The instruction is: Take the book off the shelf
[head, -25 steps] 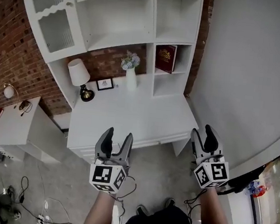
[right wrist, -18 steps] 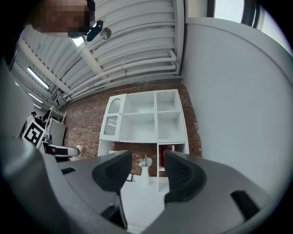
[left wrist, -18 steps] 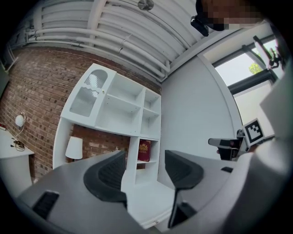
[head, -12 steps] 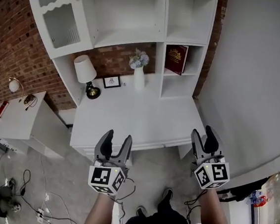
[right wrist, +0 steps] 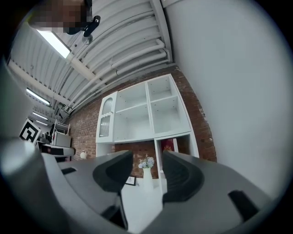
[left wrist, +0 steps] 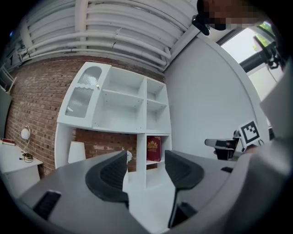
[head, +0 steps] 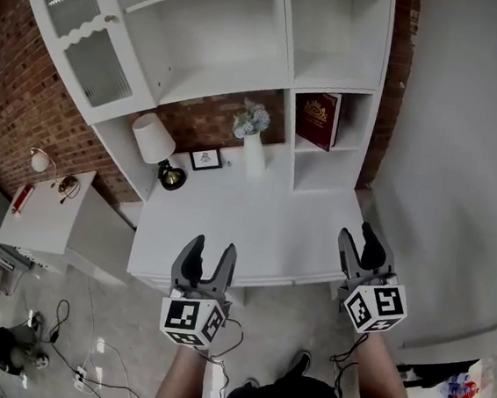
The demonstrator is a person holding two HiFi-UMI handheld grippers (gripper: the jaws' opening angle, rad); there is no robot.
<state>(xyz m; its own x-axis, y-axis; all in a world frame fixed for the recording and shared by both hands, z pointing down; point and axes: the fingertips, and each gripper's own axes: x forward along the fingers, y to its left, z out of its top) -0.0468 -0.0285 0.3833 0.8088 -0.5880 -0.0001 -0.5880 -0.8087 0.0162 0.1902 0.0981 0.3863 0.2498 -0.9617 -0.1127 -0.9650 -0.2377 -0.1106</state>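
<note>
A dark red book [head: 317,119] with gold print stands upright in a cubby at the right of the white shelf unit [head: 285,65]. The left gripper view shows the book [left wrist: 153,148] far ahead, and the right gripper view shows the book [right wrist: 168,145] small behind a jaw. My left gripper [head: 207,253] is open and empty over the desk's front edge. My right gripper [head: 359,239] is empty near the desk's right front corner, its jaws closing slightly with a gap left. Both are far from the book.
On the white desk [head: 246,220] stand a white vase of flowers [head: 254,146], a lamp [head: 154,135] and a small picture frame [head: 206,158]. A low white side table [head: 43,216] is at the left. Cables [head: 66,342] lie on the floor. A white wall is on the right.
The desk and shelf have drawn nearer and sit lower in the head view. Both grippers now reach the desk's front edge. Their jaws look much the same.
</note>
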